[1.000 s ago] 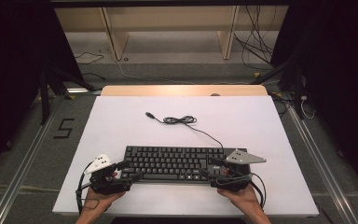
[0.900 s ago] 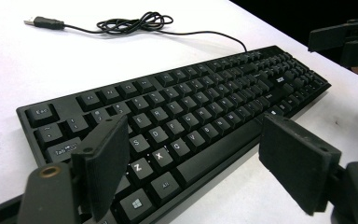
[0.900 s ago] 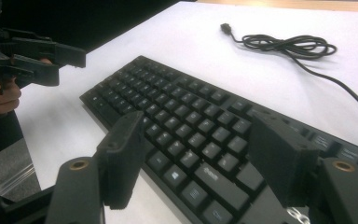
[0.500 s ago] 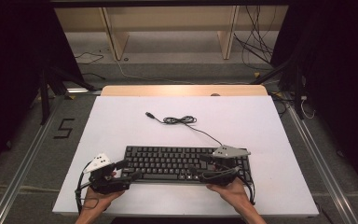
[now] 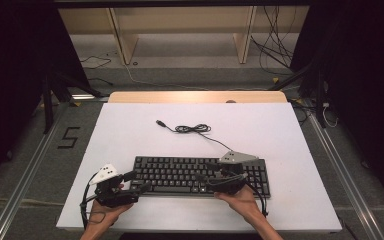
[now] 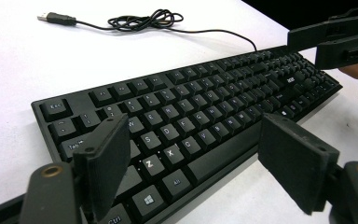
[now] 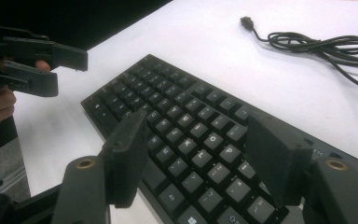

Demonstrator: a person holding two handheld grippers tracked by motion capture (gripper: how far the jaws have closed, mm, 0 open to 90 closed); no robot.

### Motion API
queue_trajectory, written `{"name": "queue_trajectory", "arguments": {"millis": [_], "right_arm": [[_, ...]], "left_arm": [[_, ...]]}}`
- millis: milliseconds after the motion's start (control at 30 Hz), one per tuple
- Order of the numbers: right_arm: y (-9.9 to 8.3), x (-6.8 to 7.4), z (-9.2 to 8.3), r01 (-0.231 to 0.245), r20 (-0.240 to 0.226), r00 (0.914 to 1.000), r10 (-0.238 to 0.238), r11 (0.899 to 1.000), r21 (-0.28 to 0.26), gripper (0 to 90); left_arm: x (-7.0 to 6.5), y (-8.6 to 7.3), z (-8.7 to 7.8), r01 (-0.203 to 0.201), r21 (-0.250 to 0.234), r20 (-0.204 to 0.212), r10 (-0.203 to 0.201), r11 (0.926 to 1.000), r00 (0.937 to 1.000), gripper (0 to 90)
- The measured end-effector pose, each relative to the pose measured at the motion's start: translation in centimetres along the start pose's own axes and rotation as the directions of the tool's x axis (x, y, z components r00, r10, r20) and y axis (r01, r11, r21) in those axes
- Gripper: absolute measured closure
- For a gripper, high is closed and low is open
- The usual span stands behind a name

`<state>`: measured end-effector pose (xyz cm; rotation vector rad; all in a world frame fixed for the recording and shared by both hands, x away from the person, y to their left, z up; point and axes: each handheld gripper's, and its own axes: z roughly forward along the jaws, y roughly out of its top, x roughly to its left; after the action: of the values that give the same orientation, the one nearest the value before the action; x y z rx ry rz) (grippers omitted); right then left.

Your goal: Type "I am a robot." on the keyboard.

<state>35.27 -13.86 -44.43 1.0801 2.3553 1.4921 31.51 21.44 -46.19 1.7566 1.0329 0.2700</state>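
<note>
Keyboard point(image 5: 200, 174) lies flat on worktop point(image 5: 280, 130), near front edge, long side across. Its cable point(image 5: 195, 129) runs from back right corner, coils behind keyboard mid-worktop; plug point(image 5: 160, 122) at left end of coil, well apart from keyboard. Left tongs point(image 5: 139, 182) at keyboard's front left corner, astride that end. Right tongs point(image 5: 205, 178) over keys right of middle, above front rows. Shelf point(image 5: 180, 25) stands beyond worktop's far edge.

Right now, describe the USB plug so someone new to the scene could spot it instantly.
Start at the white table, then find the black keyboard near its front edge. A thin black cable runs from the keyboard's back edge to a small tangled coil; the USB plug is the small free end lying just past that coil, alone on bare white surface.
</note>
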Motion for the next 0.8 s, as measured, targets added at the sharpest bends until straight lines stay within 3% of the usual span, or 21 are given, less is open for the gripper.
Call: {"name": "queue_trajectory", "arguments": {"millis": [433, 633, 800], "right_arm": [[0.8, 0.4, 2.2, 0.007, 0.009, 0.9999, -0.008, 0.998, 0.064, 49.8], [1.0, 0.5, 3.6, 0.009, 0.028, 0.9995, -0.012, 0.994, 0.105, 61.5], [1.1, 0.4, 4.4, 0.013, 0.037, 0.9992, -0.018, 0.993, 0.119, 72.2]], "left_arm": [[0.4, 0.0, 0.0, 0.011, 0.013, -0.03, -0.011, 0.9998, 0.9995, 28.3], [1.3, -0.2, 0.0, 0.043, 0.032, -0.085, -0.04, 0.9986, 0.9956, 41.5], [2.0, -0.3, 0.2, 0.061, 0.073, -0.141, -0.05, 0.9955, 0.9888, 59.4]]}}
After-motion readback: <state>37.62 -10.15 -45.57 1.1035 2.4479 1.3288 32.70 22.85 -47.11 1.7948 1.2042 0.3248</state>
